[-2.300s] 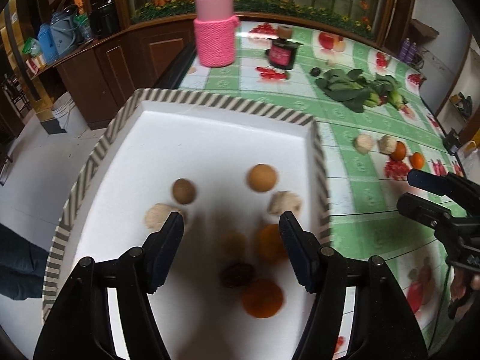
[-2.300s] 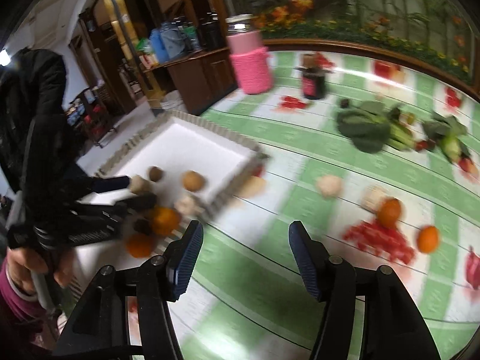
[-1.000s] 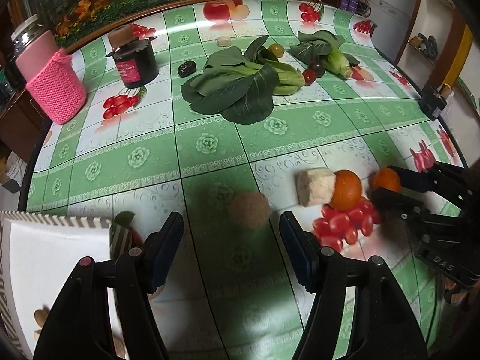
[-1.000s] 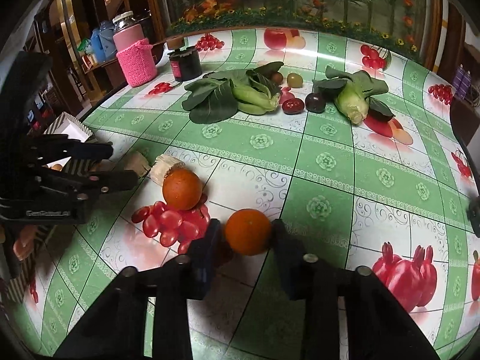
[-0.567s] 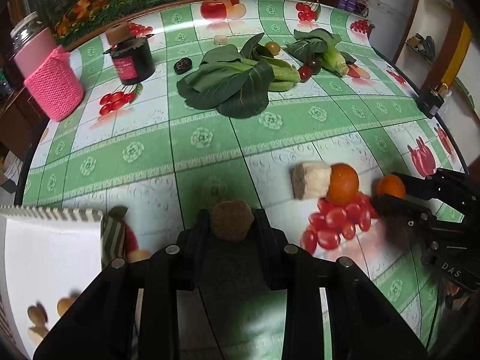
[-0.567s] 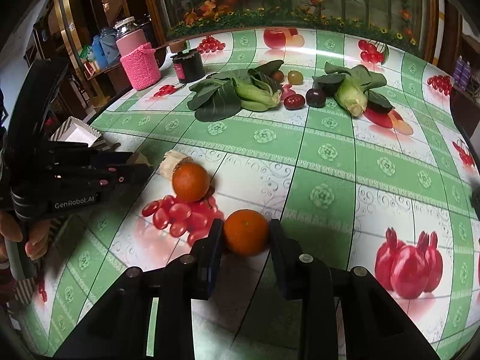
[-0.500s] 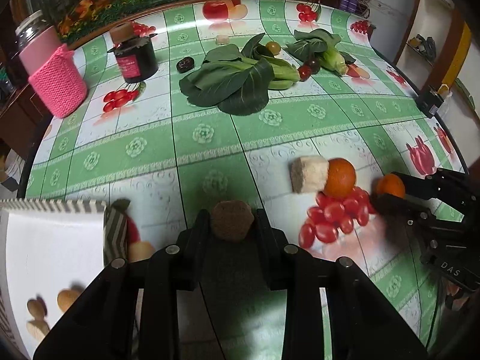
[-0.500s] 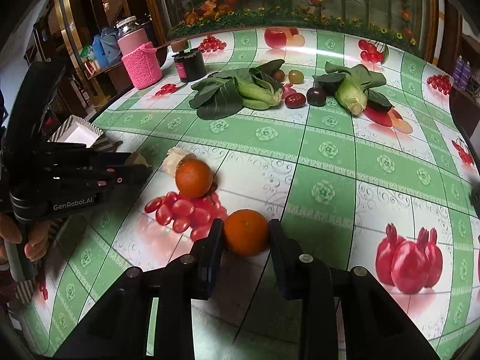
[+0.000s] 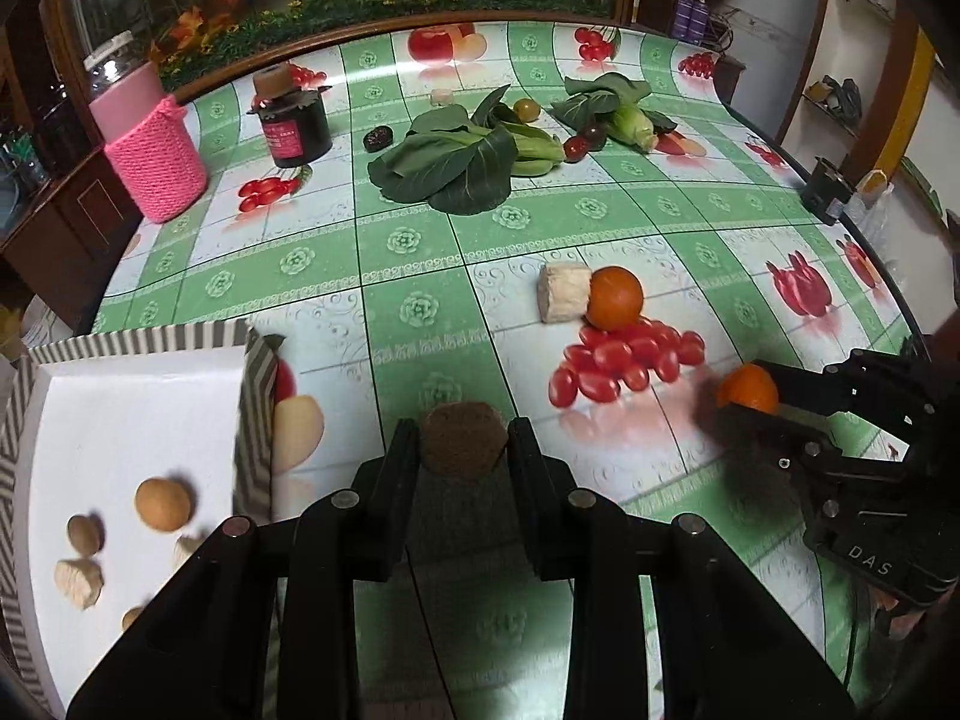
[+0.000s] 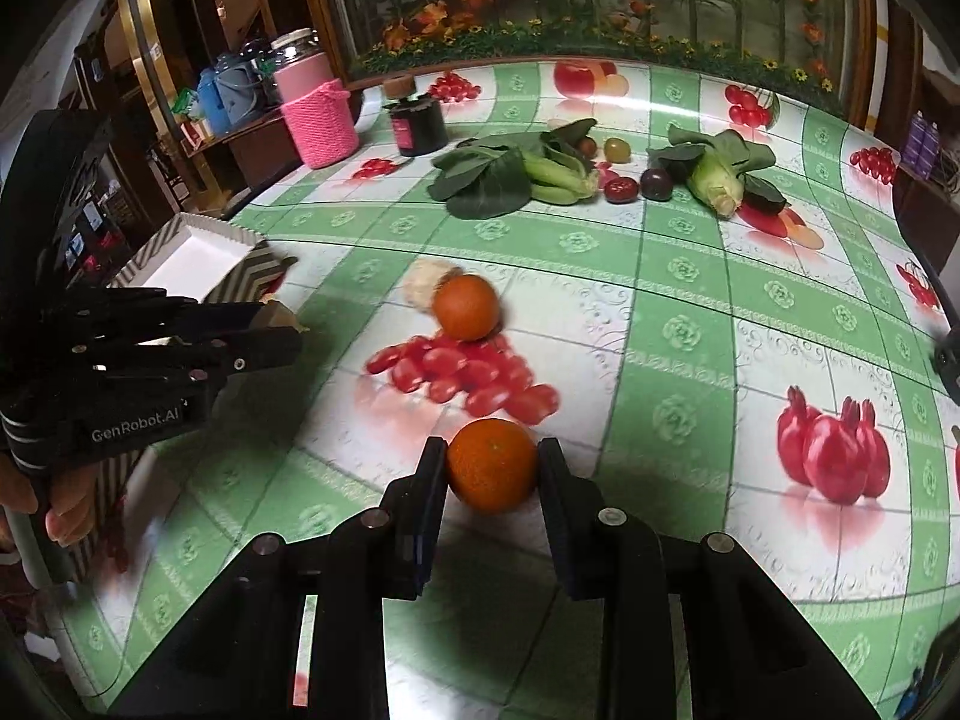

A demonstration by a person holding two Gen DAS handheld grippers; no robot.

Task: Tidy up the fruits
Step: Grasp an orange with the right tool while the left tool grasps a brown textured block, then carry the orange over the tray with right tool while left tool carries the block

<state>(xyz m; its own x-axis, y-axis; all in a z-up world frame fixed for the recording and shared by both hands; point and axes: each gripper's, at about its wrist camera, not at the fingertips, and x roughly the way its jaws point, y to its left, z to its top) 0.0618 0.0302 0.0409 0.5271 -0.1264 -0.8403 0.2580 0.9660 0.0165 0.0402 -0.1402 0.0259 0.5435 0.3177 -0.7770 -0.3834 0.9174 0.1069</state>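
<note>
The left claw [image 9: 462, 441] points steeply down, its jaws clamped on a brown round fruit [image 9: 461, 443] above the tablecloth [image 9: 414, 252]. The right claw [image 10: 492, 468] tilts likewise, pinching an orange [image 10: 492, 465]. Left of both, a striped white tray [image 9: 138, 396] holds several brown and pale fruits [image 9: 163, 504]. A second orange [image 10: 466, 307] lies on the cloth, touching a pale chunk [image 9: 562, 300].

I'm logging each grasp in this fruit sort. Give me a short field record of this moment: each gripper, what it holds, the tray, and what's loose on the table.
left gripper: shut on brown fruit
right gripper: shut on orange
tray: at table edge, several small fruits inside
loose: second orange touching pale chunk
far side: greens, pink jar, dark jar
</note>
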